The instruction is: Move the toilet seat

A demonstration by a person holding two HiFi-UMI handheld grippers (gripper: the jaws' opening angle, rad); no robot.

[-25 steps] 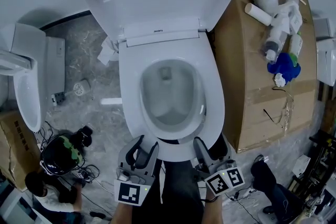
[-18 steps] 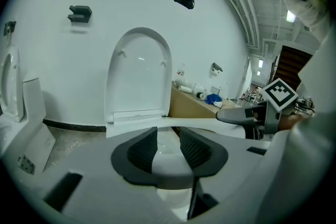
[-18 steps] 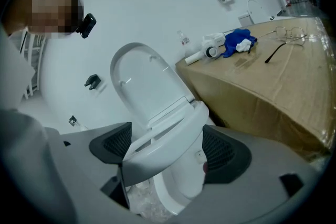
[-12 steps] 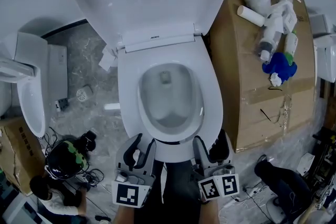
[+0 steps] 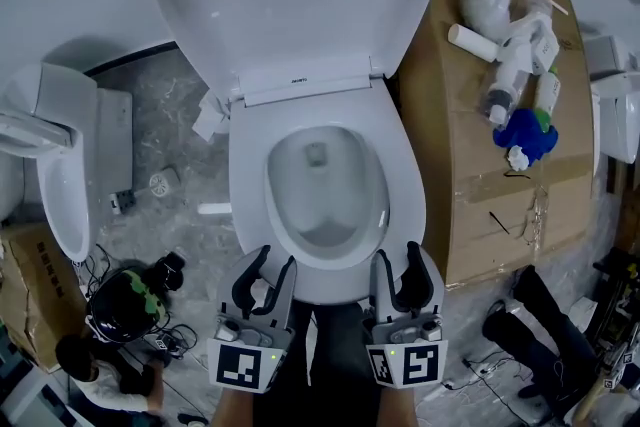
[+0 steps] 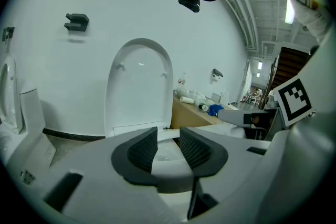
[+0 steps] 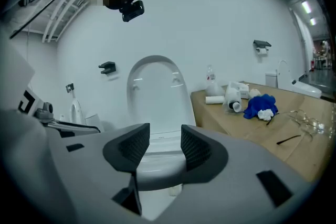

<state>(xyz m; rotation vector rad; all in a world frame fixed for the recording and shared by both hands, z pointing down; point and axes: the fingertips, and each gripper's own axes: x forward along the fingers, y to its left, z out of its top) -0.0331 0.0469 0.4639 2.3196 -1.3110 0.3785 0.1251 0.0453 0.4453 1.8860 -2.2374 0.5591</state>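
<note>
Toilet seat [image 5: 405,185] front rim partly hidden.
Left gripper [image 5: 272,265] jaws slightly apart, empty; right gripper [image 5: 396,260] jaws closing, empty; rim contact possibly hidden.

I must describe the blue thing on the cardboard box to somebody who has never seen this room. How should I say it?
Find the toilet in the middle, lid raised; on its right stands a big brown cardboard box. Among the white bottles at the box's far end lies a crumpled blue bundle, the only blue thing there.

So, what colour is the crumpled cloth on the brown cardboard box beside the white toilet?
Blue; the crumpled cloth shows best in the head view.
</note>
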